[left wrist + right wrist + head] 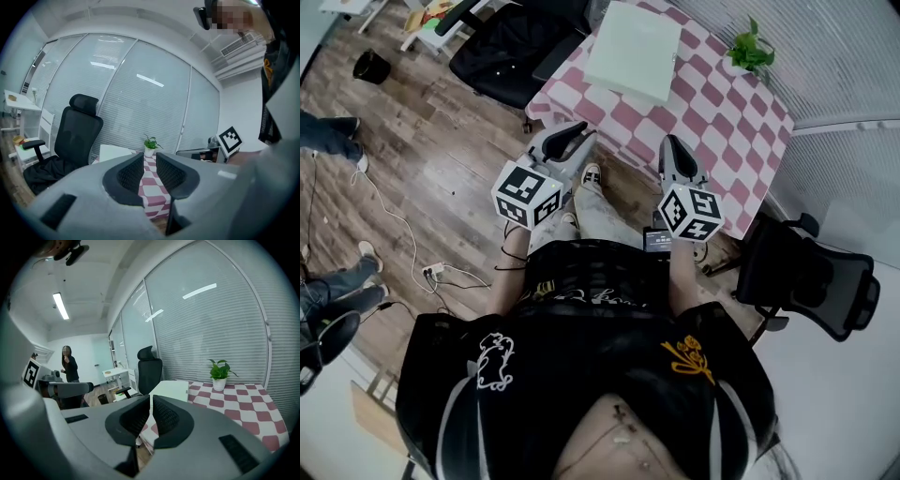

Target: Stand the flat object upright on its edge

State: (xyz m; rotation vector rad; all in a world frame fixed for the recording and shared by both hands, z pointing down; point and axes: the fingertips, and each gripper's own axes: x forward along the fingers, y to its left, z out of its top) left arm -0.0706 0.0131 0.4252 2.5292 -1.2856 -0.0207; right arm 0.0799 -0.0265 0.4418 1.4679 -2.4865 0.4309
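Note:
The flat white object (633,52) lies flat on the pink-and-white checkered table (722,122), at its far left part. Both grippers hover in front of the table's near edge, short of the cloth. My left gripper (578,133) is shut with nothing in it, and so is my right gripper (673,143). In the left gripper view, the left gripper (150,161) points over the table, with the white object (112,152) to the left beyond. In the right gripper view, the right gripper (151,404) points at the white object (171,390).
A small potted plant (750,52) stands at the table's far edge. One black office chair (502,42) stands left of the table, another (811,277) to the right of me. Cables (403,244) and a person's legs (328,136) are on the wooden floor at left.

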